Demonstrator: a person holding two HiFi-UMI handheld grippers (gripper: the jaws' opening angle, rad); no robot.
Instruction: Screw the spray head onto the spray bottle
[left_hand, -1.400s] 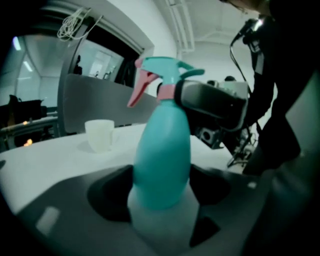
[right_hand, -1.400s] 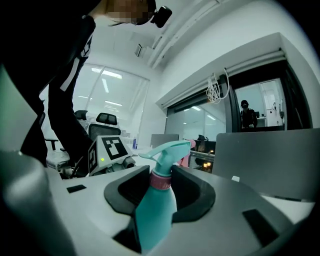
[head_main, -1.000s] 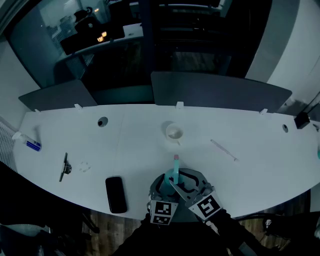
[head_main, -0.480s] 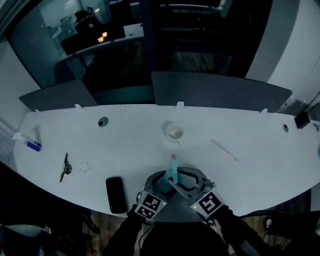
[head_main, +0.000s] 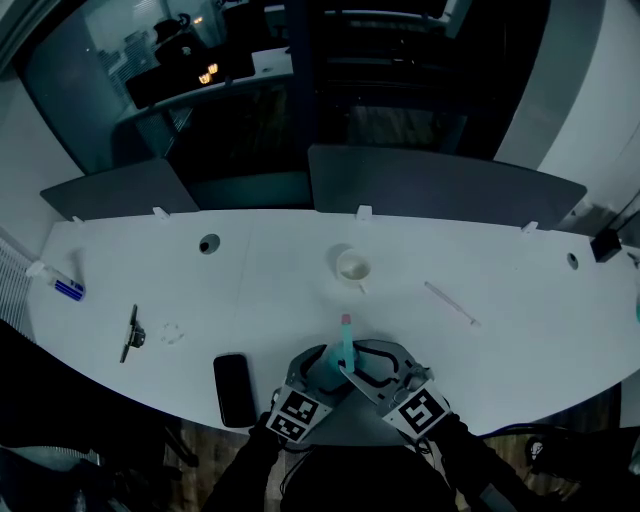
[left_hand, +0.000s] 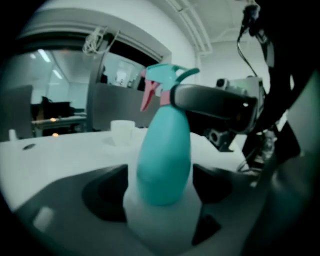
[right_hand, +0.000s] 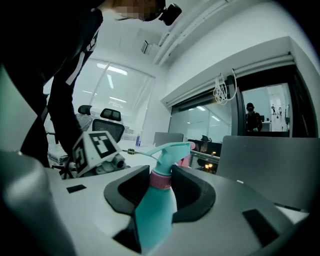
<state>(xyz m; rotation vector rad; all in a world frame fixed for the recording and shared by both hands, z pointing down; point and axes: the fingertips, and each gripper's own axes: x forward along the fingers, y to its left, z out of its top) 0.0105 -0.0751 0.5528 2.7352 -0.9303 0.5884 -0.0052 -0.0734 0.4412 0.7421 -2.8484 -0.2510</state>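
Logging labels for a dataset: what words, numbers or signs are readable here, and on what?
No readable words or numbers anywhere.
Left marker cube, right marker cube: square codes, no letters.
Pink collar of spray head: any print too blurred.
Blue item, far left: too small.

An office: long white desk (head_main: 520, 330) with grey divider panels (head_main: 440, 185), swivel chair (right_hand: 107, 127), glass partitions (right_hand: 260, 112).

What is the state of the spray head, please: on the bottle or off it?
On: the spray head sits atop the spray bottle, pink collar at its neck. How tight, cannot tell.
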